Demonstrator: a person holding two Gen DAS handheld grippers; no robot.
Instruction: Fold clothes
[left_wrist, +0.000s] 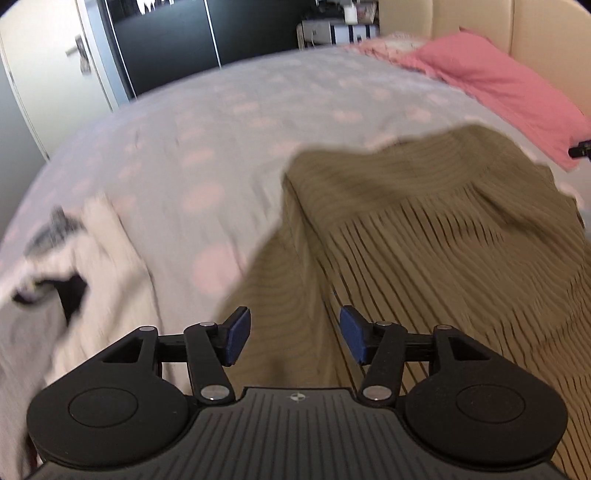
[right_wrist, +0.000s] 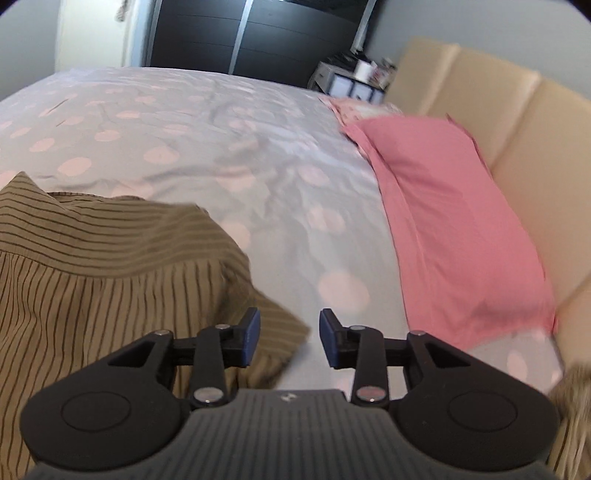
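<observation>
An olive-brown striped shirt (left_wrist: 424, 229) lies rumpled on the grey bedspread with pink dots (left_wrist: 192, 147). My left gripper (left_wrist: 294, 339) is open and empty, hovering over the shirt's near left part. In the right wrist view the same shirt (right_wrist: 103, 266) fills the lower left, its collar end facing away. My right gripper (right_wrist: 289, 339) is open and empty, just above the shirt's right edge where it meets the bedspread (right_wrist: 221, 140).
A white garment with dark print (left_wrist: 62, 280) lies at the left of the bed. A pink pillow (right_wrist: 450, 229) rests against the beige padded headboard (right_wrist: 517, 122). A dark wardrobe (right_wrist: 251, 37) and a small cluttered stand (right_wrist: 351, 79) are beyond the bed.
</observation>
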